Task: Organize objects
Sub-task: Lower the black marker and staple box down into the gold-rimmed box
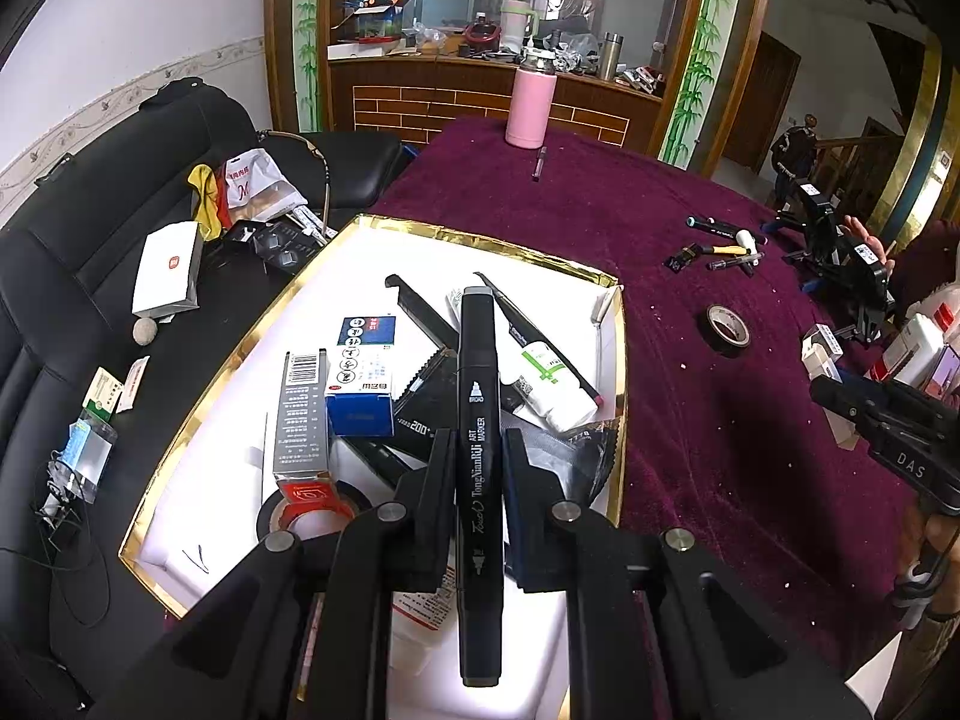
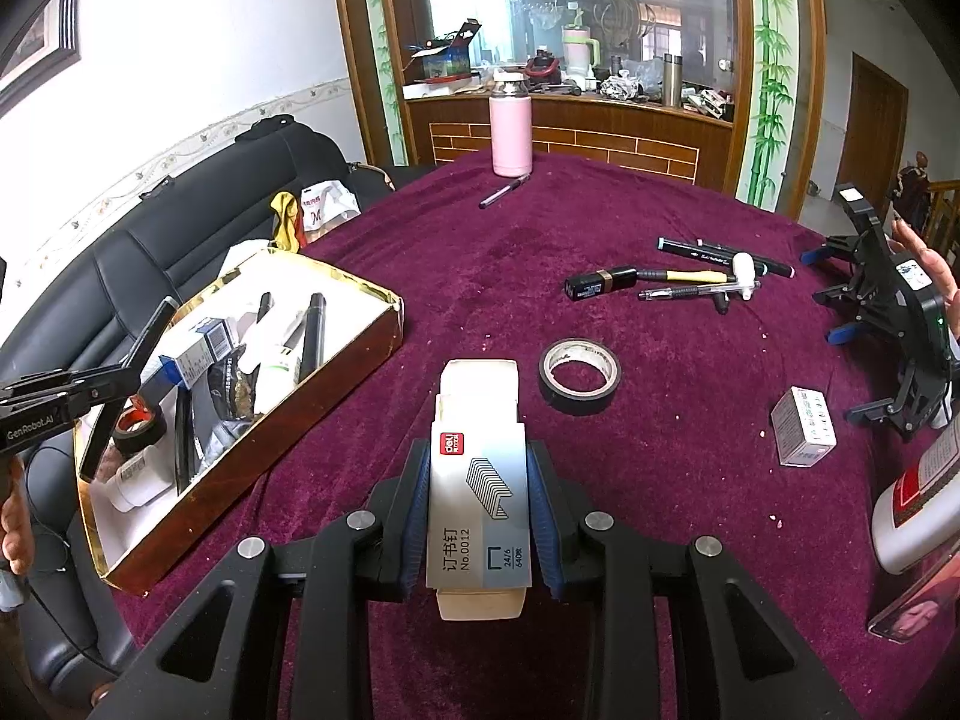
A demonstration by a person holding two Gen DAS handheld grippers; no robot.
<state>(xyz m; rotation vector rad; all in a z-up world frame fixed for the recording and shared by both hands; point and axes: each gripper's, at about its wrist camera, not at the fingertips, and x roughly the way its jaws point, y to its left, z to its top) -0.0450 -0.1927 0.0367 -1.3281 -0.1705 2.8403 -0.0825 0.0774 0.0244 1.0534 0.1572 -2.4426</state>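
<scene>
The left hand-held gripper (image 1: 477, 462) was clamped on a black art marker (image 1: 479, 468), whose long axis ran along the fingers and pointed away from the hand. It hung directly over the gold-rimmed box (image 1: 474, 235), so the drop called for little more than a descent; the marker's line roughly matched another black marker (image 2: 312, 333) already lying in the box.

The right hand-held gripper (image 2: 479, 516) was closed on a grey box of staples (image 2: 480, 498), long axis also along the fingers, held above the purple table (image 2: 690, 480). The gold-rimmed box lay to its left and slightly ahead, so the left hand was clearly the nearer of the two.

The floor of the box beneath the left fingers was hidden, so free room there could not be judged. A second rig at the right edge was partly cut off, and the print on the small cartons was unreadable.
</scene>
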